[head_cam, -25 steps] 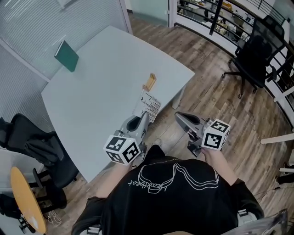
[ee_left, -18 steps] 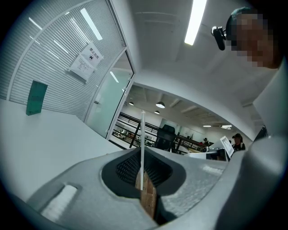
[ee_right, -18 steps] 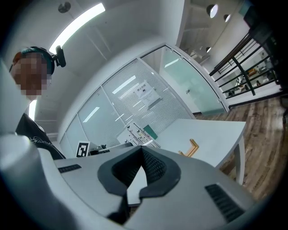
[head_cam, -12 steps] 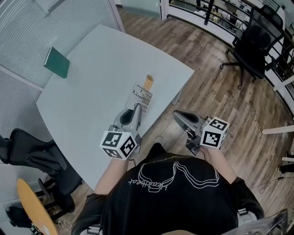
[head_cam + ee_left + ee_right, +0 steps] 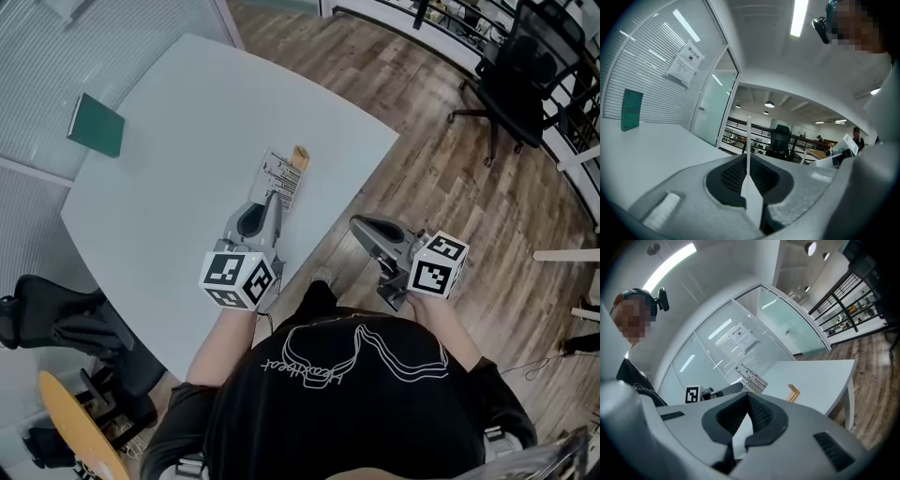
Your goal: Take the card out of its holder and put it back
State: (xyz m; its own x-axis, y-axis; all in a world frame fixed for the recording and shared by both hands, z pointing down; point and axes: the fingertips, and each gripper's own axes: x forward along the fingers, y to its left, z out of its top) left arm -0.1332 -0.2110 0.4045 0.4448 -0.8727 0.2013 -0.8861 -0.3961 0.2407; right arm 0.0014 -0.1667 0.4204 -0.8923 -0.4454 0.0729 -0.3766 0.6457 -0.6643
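Head view: the left gripper [image 5: 275, 201] reaches over the near edge of the pale bench [image 5: 178, 169], its fingers clenched on the lower end of the printed card [image 5: 282, 176]. The card is lifted off the bench, and the small wooden holder [image 5: 300, 152] lies just past its far corner. The right gripper [image 5: 357, 225] hangs beyond the bench edge, over the plank floor [image 5: 441, 178]. A green book [image 5: 96, 124] lies near the far left corner.

Left gripper view: the card [image 5: 748, 133] shows edge-on as a thin upright white line, pinched between the dark fingers and rising past their tips. The green book [image 5: 631, 110] stands out at far left.

Right gripper view: the fingers are pressed together at their tips with nothing sticking out between them. Beyond them, the card [image 5: 751, 377] is held above the bench [image 5: 820, 376], clearly apart from the empty holder [image 5: 793, 392] to its right.
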